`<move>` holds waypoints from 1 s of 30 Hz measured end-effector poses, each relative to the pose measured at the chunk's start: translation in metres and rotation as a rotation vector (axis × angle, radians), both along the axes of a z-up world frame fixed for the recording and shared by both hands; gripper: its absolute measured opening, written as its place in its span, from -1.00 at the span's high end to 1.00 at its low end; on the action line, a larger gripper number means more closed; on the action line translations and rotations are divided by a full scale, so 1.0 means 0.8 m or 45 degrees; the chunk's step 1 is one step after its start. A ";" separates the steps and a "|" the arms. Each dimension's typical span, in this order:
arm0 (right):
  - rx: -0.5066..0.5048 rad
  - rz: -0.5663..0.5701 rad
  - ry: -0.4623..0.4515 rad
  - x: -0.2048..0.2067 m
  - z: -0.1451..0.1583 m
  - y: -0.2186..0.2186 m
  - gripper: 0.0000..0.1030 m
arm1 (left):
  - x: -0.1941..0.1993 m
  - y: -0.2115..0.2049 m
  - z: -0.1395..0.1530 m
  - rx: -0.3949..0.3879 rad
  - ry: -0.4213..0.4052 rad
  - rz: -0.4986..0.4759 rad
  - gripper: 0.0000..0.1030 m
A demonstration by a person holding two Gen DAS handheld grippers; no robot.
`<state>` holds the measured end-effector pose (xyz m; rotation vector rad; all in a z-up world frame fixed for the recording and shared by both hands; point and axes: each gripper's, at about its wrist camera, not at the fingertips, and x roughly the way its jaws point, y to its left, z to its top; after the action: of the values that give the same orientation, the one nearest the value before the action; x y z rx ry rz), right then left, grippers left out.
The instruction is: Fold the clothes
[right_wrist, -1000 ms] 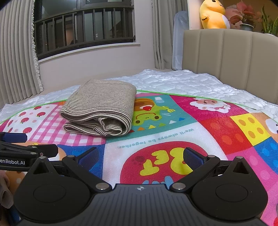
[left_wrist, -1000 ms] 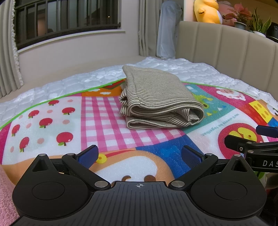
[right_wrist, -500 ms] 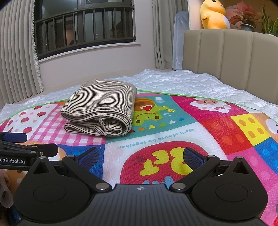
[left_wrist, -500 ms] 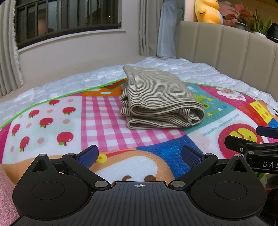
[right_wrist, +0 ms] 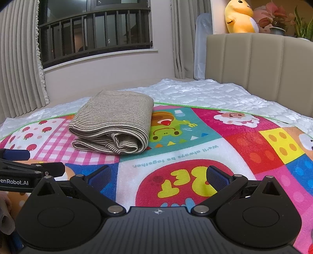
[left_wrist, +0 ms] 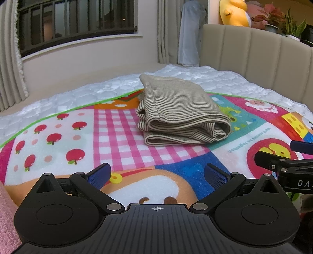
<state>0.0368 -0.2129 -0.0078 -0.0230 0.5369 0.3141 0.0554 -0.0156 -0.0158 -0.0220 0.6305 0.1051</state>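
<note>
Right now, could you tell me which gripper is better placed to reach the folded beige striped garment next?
Probably the left gripper: the folded beige striped garment lies almost straight ahead of its open jaws. For the right gripper, also open, it sits off to the left.

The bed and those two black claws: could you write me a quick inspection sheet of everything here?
Surface: a colourful cartoon play mat spread over a white quilted mattress.
Job's things: one striped garment, already folded into a bundle, lying on the mat.
Clutter: something pink and fuzzy at the left wrist view's lower left edge; cannot tell what.
Grippers: left gripper and right gripper both open, empty, low over the mat, short of the garment.
Cables: nothing seen.
Surroundings: beige padded headboard, yellow plush toy, potted plants, curtains, barred window.
</note>
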 end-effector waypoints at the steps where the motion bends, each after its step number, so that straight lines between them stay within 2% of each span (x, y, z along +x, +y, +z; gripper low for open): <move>1: 0.000 0.000 0.000 0.000 0.000 0.000 -1.00 | 0.000 0.000 0.000 -0.001 0.000 -0.001 -1.00; 30: -0.003 -0.001 -0.001 -0.002 0.000 0.002 -1.00 | 0.000 -0.001 0.000 0.000 0.005 -0.003 -1.00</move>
<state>0.0354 -0.2110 -0.0080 -0.0248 0.5367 0.3127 0.0551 -0.0163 -0.0158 -0.0207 0.6344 0.1027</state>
